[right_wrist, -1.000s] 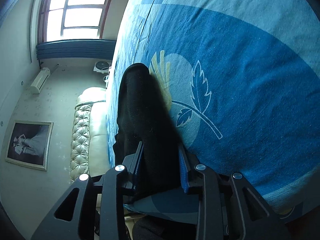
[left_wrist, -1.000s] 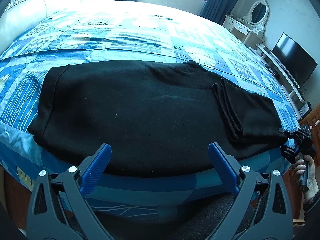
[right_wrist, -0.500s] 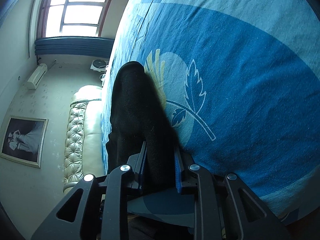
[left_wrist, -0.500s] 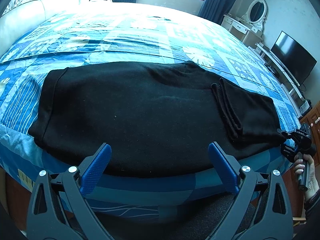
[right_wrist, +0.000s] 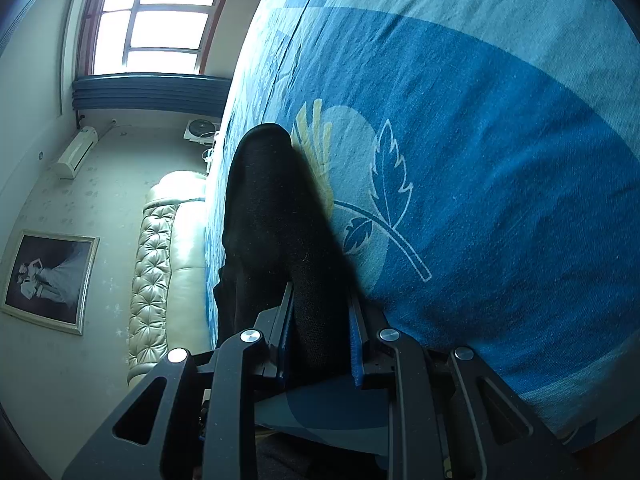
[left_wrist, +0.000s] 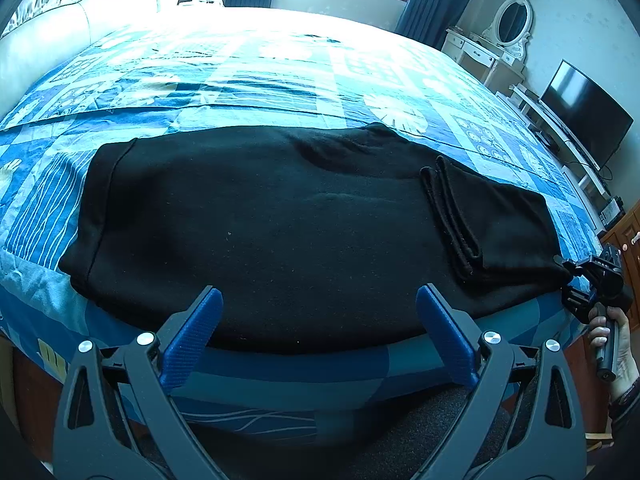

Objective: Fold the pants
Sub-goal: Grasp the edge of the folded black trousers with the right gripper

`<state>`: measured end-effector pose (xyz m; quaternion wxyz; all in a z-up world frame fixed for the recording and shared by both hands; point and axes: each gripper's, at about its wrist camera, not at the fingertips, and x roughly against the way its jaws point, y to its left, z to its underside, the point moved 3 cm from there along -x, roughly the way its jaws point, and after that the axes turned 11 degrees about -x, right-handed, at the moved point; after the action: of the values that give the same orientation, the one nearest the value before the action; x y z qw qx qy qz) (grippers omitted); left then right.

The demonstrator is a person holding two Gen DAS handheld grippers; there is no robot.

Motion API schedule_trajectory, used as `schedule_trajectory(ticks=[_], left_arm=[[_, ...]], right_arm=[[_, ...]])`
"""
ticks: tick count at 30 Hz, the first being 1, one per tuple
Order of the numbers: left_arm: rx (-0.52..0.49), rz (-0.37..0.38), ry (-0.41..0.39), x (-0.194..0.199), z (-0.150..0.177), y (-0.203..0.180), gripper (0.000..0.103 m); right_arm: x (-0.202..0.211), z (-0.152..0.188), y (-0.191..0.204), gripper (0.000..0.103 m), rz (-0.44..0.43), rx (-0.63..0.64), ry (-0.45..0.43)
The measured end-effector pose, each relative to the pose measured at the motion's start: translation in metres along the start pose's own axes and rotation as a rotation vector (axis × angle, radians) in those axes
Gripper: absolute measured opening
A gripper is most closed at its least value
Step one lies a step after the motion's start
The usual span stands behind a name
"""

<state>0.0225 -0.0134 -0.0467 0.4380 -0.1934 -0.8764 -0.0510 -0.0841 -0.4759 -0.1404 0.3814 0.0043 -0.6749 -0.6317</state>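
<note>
The work surface is a bed (left_wrist: 248, 80) covered by a blue patchwork bedspread (right_wrist: 500, 160) printed with leaf motifs. The room holds one cream tufted headboard (right_wrist: 154, 276), one window (right_wrist: 156, 20) with dark blue curtains, one wall-mounted air conditioner (right_wrist: 78, 152), one framed picture (right_wrist: 48, 276), one white dressing table (left_wrist: 484, 54) with an oval mirror, and one flat television (left_wrist: 586, 118). One pair of black pants (left_wrist: 280, 224) lies flat across the near edge of the bed, with the leg ends doubled back over the cloth on the right side. Two grippers are in use. The left hand-held gripper (left_wrist: 318, 330) hovers at the near bed edge with its blue pads spread wide and nothing between them. The right hand-held gripper (right_wrist: 320, 340) is clamped on the right end of the pants, at the bed's right edge.
</note>
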Motion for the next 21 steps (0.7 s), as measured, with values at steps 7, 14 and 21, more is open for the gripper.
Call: schedule_trajectory(ticks=[7, 14, 21], left_arm=[[-0.010, -0.005, 0.007, -0.001, 0.000, 0.000, 0.097], [-0.003, -0.015, 0.008, -0.001, 0.001, 0.002, 0.097], [-0.002, -0.021, 0.009, -0.002, 0.001, 0.004, 0.097]], right_arm=[[0.006, -0.001, 0.000, 0.029, -0.059, -0.011, -0.009], [0.013, 0.002, 0.008, 0.053, -0.083, -0.027, -0.022], [0.039, 0.004, 0.019, 0.063, 0.026, -0.006, -0.176]])
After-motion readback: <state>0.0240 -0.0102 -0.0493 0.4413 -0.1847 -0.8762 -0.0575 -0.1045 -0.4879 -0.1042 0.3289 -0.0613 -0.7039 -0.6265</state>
